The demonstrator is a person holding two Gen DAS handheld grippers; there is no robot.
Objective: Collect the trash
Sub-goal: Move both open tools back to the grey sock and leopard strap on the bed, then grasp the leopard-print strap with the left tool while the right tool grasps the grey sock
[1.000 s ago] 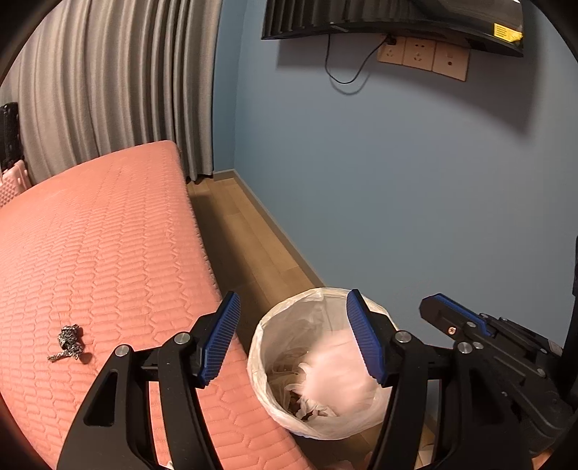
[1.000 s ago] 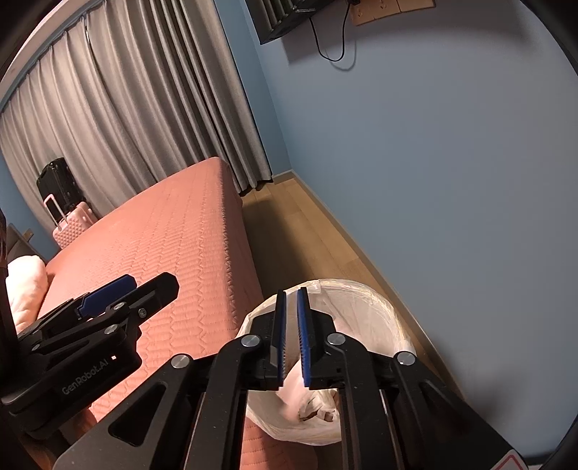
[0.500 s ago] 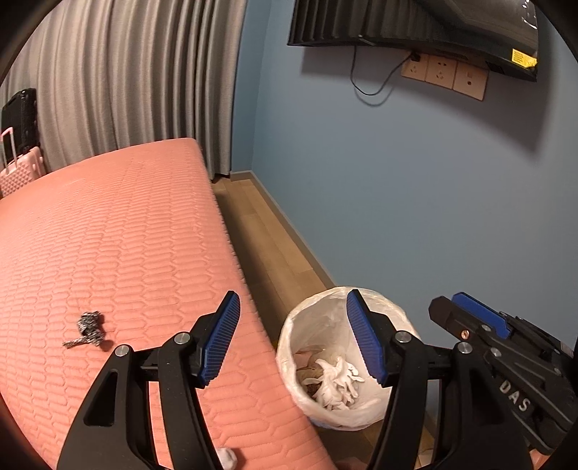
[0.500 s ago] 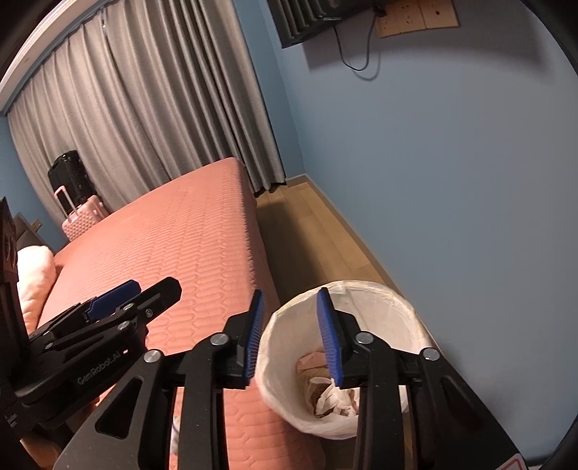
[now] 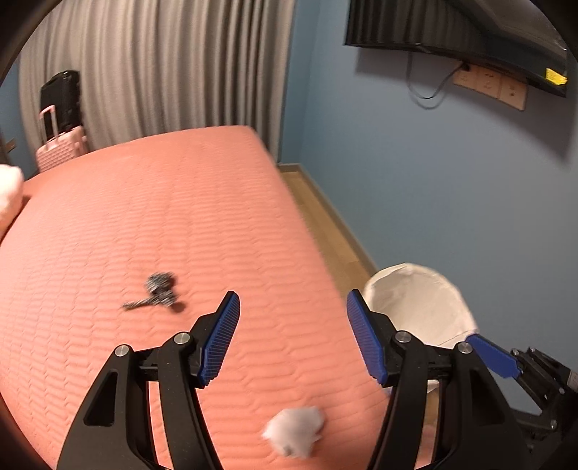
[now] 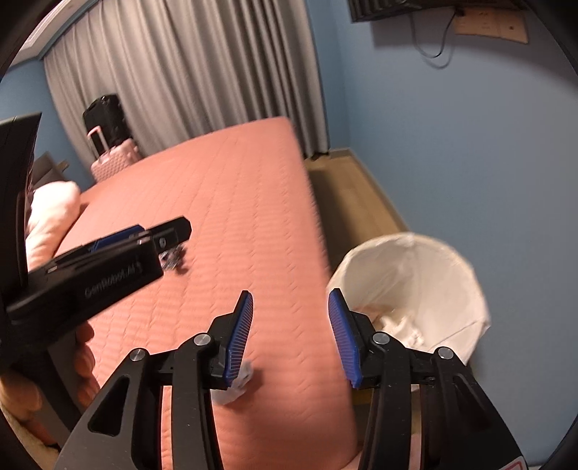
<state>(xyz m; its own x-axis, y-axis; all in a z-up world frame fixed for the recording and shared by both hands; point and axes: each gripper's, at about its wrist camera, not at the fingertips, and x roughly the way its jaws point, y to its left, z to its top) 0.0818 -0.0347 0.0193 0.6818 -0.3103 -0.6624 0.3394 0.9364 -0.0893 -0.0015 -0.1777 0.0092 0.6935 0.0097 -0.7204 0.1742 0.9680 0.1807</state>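
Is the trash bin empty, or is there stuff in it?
Not empty. The right wrist view looks into the white-lined trash bin and shows crumpled white tissue at the bottom. How full it is, I cannot tell.

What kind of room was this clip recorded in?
Most likely a bedroom, perhaps a hotel room: a wide bed with a salmon-pink quilted cover, a wall-mounted black television, and a pink hard-shell suitcase by grey floor-length curtains.

You've got a salmon quilted bed (image 5: 180,224) filling the left. Grey curtains (image 5: 162,68) hang at the far wall; a pink suitcase (image 5: 59,144) with a black one (image 5: 61,97) behind stands far left. Wall TV (image 5: 469,25) is top right, sockets (image 5: 491,85) just below.
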